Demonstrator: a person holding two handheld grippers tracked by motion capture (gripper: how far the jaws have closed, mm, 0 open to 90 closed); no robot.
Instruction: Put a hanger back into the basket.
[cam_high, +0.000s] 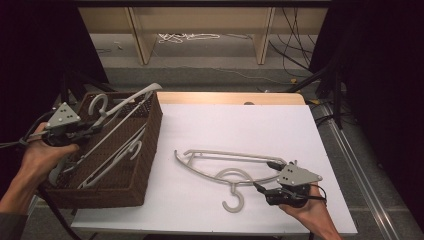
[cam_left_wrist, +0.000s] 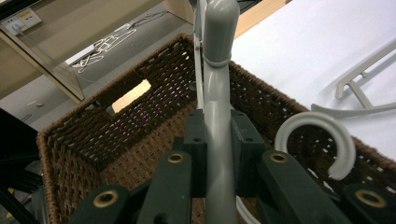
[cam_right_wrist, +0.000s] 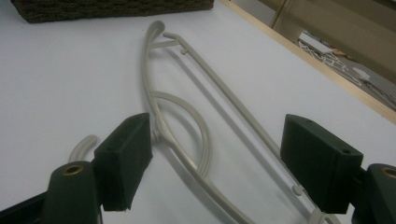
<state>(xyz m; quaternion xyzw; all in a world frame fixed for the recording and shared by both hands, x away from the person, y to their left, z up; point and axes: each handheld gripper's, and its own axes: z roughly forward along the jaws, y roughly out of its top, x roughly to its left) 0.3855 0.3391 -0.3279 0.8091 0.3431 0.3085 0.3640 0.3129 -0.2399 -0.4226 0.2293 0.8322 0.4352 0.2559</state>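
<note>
A brown wicker basket (cam_high: 152, 130) stands on the left of the white table (cam_high: 240, 125) with several grey hangers in it. My left gripper (cam_high: 97, 127) is over the basket's left rim and shut on the bar of one grey hanger (cam_high: 131, 102), which slants up and away past the far rim. In the left gripper view the jaws (cam_left_wrist: 218, 135) clamp that bar (cam_left_wrist: 217, 88) above the basket (cam_left_wrist: 149, 135). Another grey hanger (cam_high: 225, 155) lies flat near the table's front. My right gripper (cam_high: 266, 176) stands open at its right end, and the hanger (cam_right_wrist: 223, 93) lies between the spread jaws (cam_right_wrist: 222, 158).
A second hanger's hook (cam_left_wrist: 322, 130) curls up inside the basket beside my left jaws. A wooden strip (cam_high: 225, 97) runs along the table's far edge. Beyond it are the floor, loose cables (cam_high: 187, 37) and wooden shelf legs. Bare white table lies to the right.
</note>
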